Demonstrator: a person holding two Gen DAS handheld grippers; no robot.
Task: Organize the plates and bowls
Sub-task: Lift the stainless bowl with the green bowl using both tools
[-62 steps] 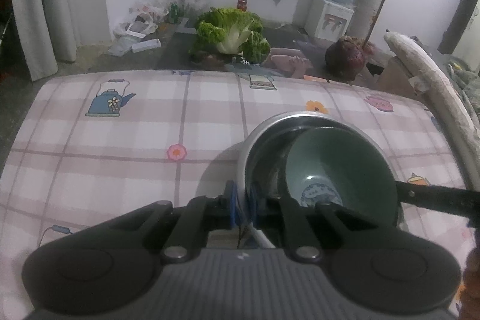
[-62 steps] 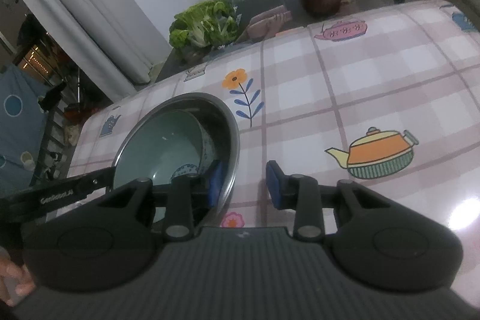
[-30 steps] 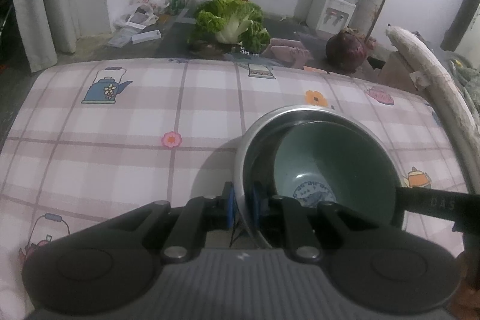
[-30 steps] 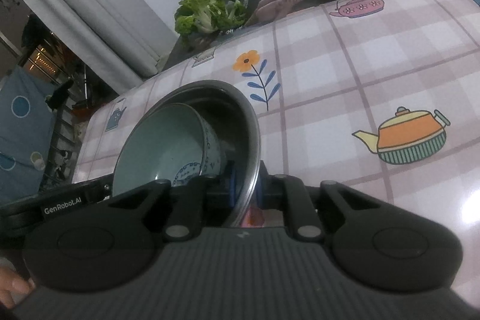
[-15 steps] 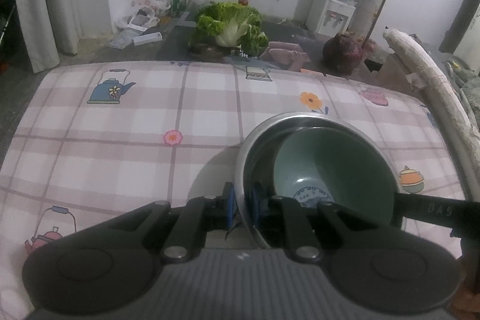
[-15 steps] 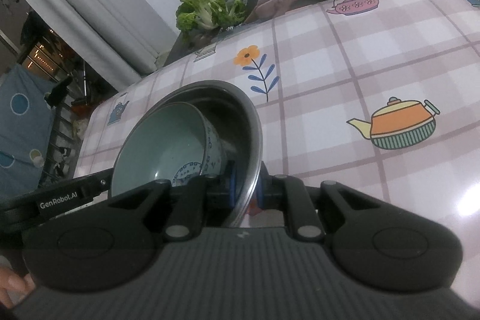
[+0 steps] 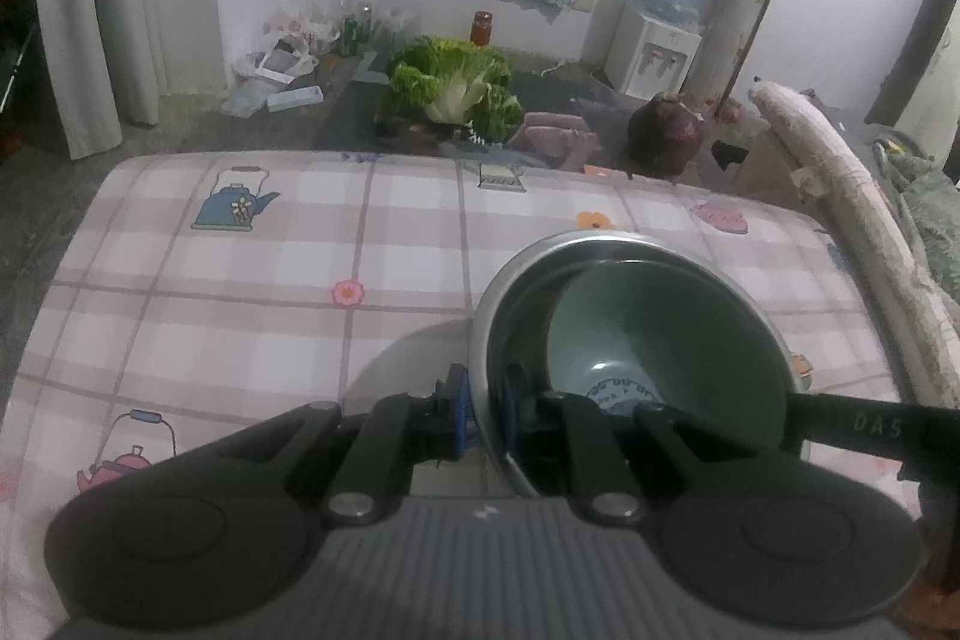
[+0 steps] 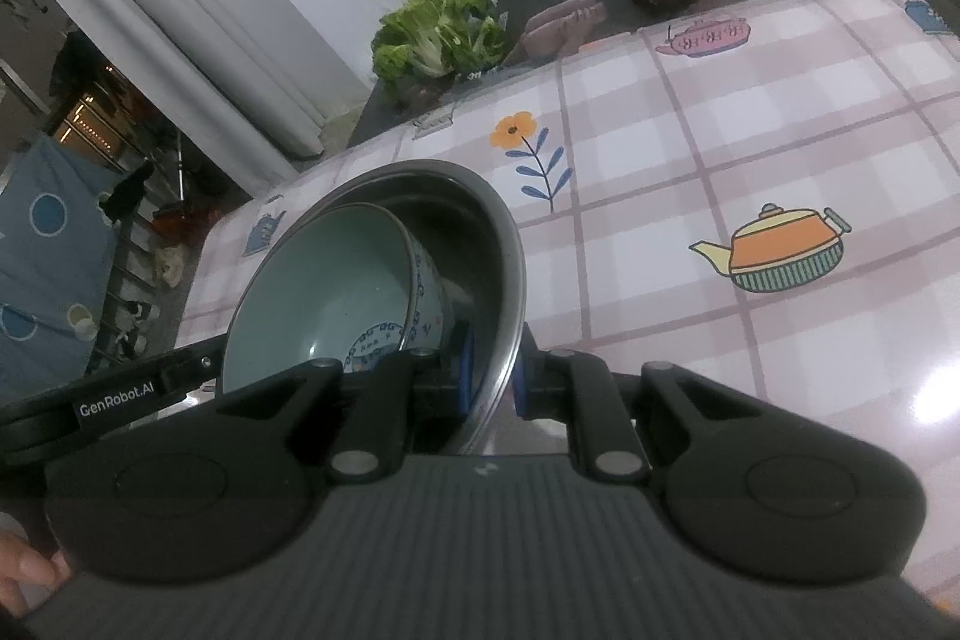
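A steel bowl (image 7: 606, 253) hangs above the checked tablecloth, its shadow on the cloth below. Inside it leans a pale green ceramic bowl (image 7: 654, 334) with blue patterning. My left gripper (image 7: 483, 409) is shut on the steel bowl's near left rim, blue pads on either side of the wall. In the right wrist view my right gripper (image 8: 492, 376) is shut on the steel bowl (image 8: 480, 232) at its right rim, with the green bowl (image 8: 324, 292) tilted inside. Each gripper's black arm shows at the other view's edge.
The table (image 7: 252, 292) carries a pink checked cloth with teapot and flower prints. Beyond its far edge lie a lettuce head (image 7: 453, 91), a dark red cabbage (image 7: 666, 133), a water dispenser (image 7: 660, 40) and a rolled mat (image 7: 840, 196) at the right.
Two seconds back the right gripper stood open beside the rim; it then shut on it. Since then both grippers have risen with the bowls, and more tablecloth shows beneath.
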